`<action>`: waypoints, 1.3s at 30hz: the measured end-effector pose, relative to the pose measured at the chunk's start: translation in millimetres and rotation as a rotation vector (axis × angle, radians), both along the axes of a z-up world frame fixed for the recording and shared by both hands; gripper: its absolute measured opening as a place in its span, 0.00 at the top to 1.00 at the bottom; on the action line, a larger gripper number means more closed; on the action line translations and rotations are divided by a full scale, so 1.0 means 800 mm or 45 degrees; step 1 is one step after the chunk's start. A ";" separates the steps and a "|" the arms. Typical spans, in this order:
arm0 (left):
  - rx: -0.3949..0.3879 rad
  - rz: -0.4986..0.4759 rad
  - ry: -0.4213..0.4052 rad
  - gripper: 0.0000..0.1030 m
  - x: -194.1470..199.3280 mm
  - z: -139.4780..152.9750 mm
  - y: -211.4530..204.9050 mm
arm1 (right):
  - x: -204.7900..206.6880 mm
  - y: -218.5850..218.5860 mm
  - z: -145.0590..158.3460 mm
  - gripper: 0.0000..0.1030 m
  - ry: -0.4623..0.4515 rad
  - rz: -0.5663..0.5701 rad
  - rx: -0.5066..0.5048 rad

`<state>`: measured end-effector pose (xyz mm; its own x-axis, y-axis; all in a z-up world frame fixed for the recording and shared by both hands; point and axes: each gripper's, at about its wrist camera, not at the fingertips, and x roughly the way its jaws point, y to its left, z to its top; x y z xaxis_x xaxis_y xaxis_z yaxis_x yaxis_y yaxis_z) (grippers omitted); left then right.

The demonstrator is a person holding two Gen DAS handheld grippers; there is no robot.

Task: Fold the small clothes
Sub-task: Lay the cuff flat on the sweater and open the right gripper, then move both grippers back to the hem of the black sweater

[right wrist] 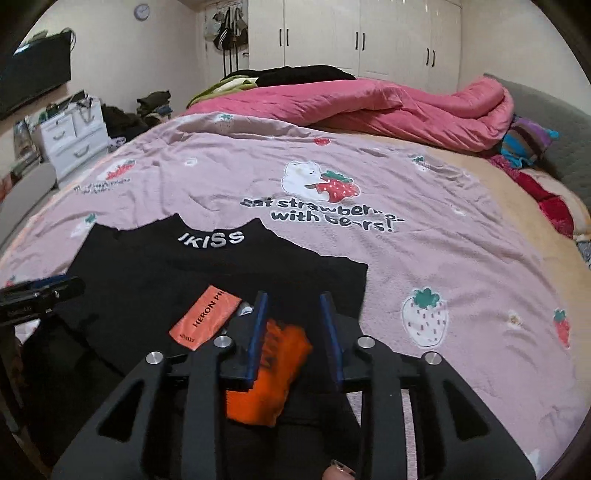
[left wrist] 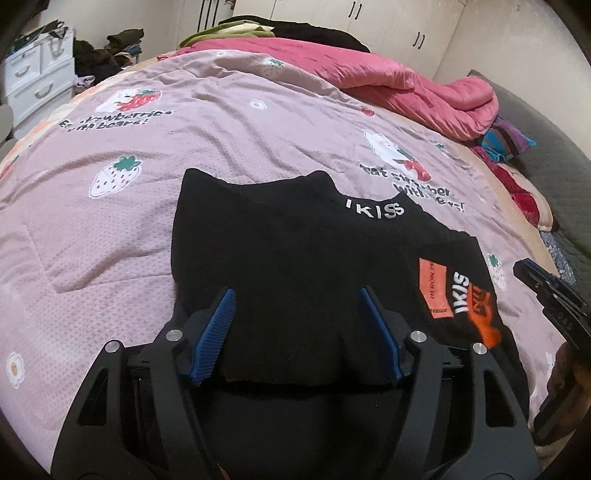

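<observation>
A: Why is the black IKISS T-shirt (left wrist: 295,258) spread flat on the pink strawberry bedsheet (left wrist: 155,166)?

B: Probably so its edges can be folded. The left claw (left wrist: 297,299) stands open over its near hem, gripping nothing; the right claw (right wrist: 293,306) is narrowly parted above the orange print, no cloth pinched.

A: What's hidden?

B: The near hem, behind both claws' frames.

White wardrobe (right wrist: 358,37), white drawer unit (right wrist: 72,142), wall clock (right wrist: 142,11).
</observation>
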<state>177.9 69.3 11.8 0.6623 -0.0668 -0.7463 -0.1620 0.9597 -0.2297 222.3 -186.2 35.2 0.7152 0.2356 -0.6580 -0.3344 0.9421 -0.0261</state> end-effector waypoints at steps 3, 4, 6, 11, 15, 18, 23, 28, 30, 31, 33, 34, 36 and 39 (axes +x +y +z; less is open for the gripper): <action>0.026 -0.016 0.052 0.41 0.007 -0.009 -0.001 | -0.005 0.010 -0.005 0.69 0.021 0.050 0.012; 0.027 -0.021 0.069 0.41 0.007 -0.014 -0.001 | -0.007 0.015 -0.006 0.68 0.032 0.068 0.020; 0.029 -0.026 0.101 0.41 0.008 -0.023 0.002 | -0.011 0.026 -0.010 0.68 0.059 0.116 0.036; 0.023 -0.038 0.106 0.41 0.001 -0.039 0.009 | -0.019 0.062 -0.027 0.68 0.160 0.255 0.090; 0.013 -0.048 0.104 0.41 0.000 -0.039 0.011 | -0.016 0.081 -0.052 0.49 0.251 0.273 -0.018; -0.003 -0.055 0.108 0.41 0.000 -0.039 0.013 | 0.002 0.071 -0.083 0.33 0.334 0.202 -0.098; 0.021 -0.052 0.117 0.41 0.001 -0.037 0.008 | -0.005 0.065 -0.068 0.32 0.321 0.199 -0.005; 0.036 -0.061 0.120 0.39 -0.002 -0.034 0.004 | -0.020 0.058 -0.047 0.31 0.261 0.207 0.076; 0.033 -0.058 0.117 0.37 -0.003 -0.032 0.004 | -0.023 0.052 -0.039 0.26 0.250 0.199 0.111; 0.031 -0.056 0.113 0.36 -0.005 -0.030 0.003 | -0.025 0.049 -0.036 0.24 0.240 0.191 0.128; 0.027 -0.054 0.107 0.34 -0.007 -0.028 0.003 | -0.029 0.042 -0.030 0.20 0.227 0.176 0.160; 0.025 -0.054 0.102 0.31 -0.008 -0.026 0.002 | -0.031 0.039 -0.028 0.18 0.222 0.168 0.170; 0.025 -0.052 0.094 0.29 -0.011 -0.022 0.001 | -0.033 0.032 -0.024 0.13 0.205 0.140 0.184; 0.023 -0.052 0.072 0.20 -0.018 -0.013 -0.001 | -0.033 0.022 -0.019 0.09 0.178 0.112 0.202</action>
